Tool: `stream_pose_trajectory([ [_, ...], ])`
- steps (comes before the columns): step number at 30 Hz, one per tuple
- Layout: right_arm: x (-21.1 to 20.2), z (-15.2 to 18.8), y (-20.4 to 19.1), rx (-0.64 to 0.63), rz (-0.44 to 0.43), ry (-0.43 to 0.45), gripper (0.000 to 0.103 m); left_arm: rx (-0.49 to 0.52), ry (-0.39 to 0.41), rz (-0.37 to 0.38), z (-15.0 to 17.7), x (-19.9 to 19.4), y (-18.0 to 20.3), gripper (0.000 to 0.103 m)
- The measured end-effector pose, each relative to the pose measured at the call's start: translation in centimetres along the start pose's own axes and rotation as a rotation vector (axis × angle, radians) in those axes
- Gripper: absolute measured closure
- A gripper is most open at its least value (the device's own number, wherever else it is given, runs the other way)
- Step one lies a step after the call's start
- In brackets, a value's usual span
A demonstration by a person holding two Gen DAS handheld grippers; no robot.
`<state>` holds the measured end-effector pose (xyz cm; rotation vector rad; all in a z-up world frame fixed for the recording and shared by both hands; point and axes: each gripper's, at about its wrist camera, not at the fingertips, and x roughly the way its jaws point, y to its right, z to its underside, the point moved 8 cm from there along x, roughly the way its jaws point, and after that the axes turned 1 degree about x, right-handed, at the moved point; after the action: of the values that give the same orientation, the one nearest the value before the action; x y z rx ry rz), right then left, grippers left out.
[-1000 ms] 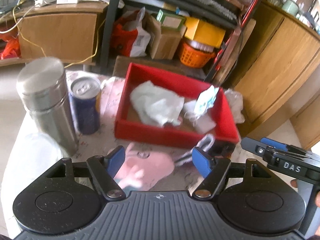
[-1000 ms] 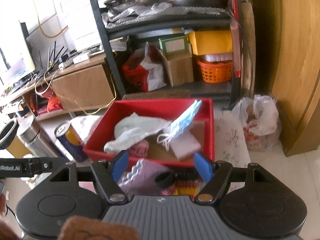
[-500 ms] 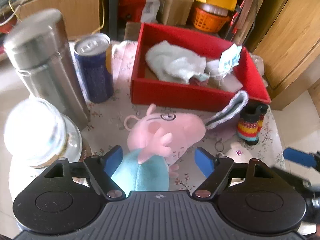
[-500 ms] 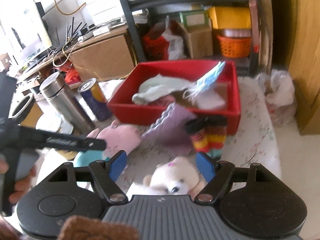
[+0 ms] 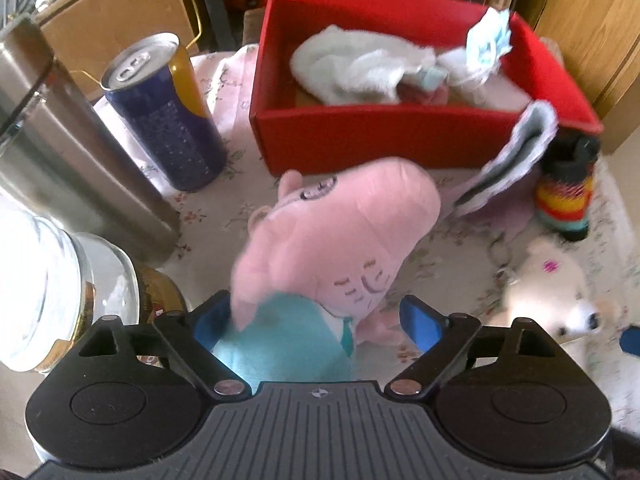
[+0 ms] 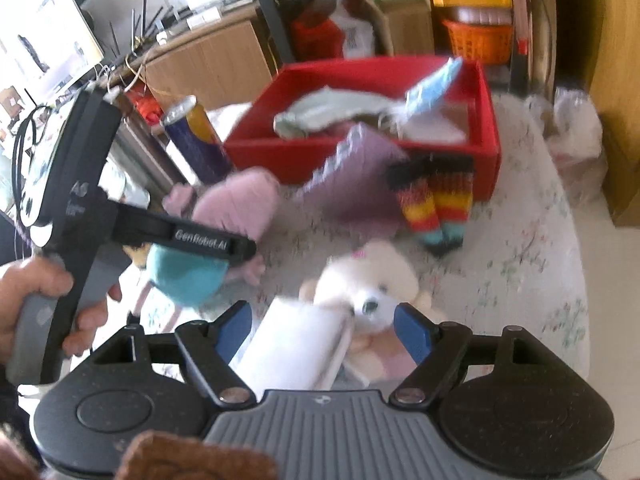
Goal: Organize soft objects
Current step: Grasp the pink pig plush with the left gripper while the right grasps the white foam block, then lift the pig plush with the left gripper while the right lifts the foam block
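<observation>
With both sets of jaws opening and unclamped, the left gripper (image 5: 316,322) is best centred on the pink pig plush (image 5: 336,236), the right gripper (image 6: 322,326) on the white bear (image 6: 368,280).

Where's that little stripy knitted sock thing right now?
The striped knitted sock stands on the flowered tablecloth against the red box's front right corner, beside the purple cloth and just beyond the white teddy bear.
</observation>
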<state>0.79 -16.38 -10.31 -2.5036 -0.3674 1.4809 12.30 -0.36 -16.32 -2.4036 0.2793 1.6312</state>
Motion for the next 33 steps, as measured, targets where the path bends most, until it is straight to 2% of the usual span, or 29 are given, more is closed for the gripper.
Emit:
stream_pose_trajectory([
  [3,0.7,1.1,-0.6,0.015,-0.031,-0.047,0.053,0.023,-0.008,-0.036,0.2,0.5,0.1,0.020],
  [5,1.1,1.7,-1.1,0.020,-0.044,-0.076,0.053,0.022,-0.006,-0.067,0.3,0.7,0.0,0.029],
  [8,1.8,2.4,-1.8,0.025,-0.070,-0.110,0.053,0.017,-0.005,-0.080,0.2,0.9,-0.2,0.030],
  [12,2.5,2.7,-2.2,0.032,-0.041,-0.138,0.053,0.025,-0.009,-0.095,0.2,1.0,0.1,0.031],
  [15,3.2,2.9,-2.5,0.055,-0.016,-0.203,0.052,0.026,-0.010,-0.093,0.2,0.9,0.2,0.031],
  [19,3.4,2.7,-2.9,0.009,-0.021,-0.174,0.054,-0.018,-0.013,-0.045,0.2,0.5,-0.2,0.036],
  [20,3.3,2.6,-3.0,0.015,-0.039,-0.169,0.057,-0.044,-0.017,-0.017,0.2,0.3,-0.3,0.040],
  [21,3.2,2.6,-3.0,0.024,-0.051,-0.167,0.067,-0.070,-0.020,0.013,0.1,0.2,-0.5,0.041],
  [22,3.1,2.5,-2.9,0.033,-0.064,-0.167,0.069,-0.094,-0.021,0.041,0.0,0.0,-0.6,0.041],
  [24,2.8,2.3,-2.6,0.038,-0.067,-0.152,0.069,-0.117,-0.014,0.082,-0.1,-0.6,-0.6,0.041],
  [33,1.4,1.8,-2.6,0.052,-0.113,-0.123,0.069,-0.131,0.018,0.122,-0.5,-2.5,-0.7,0.041],
])
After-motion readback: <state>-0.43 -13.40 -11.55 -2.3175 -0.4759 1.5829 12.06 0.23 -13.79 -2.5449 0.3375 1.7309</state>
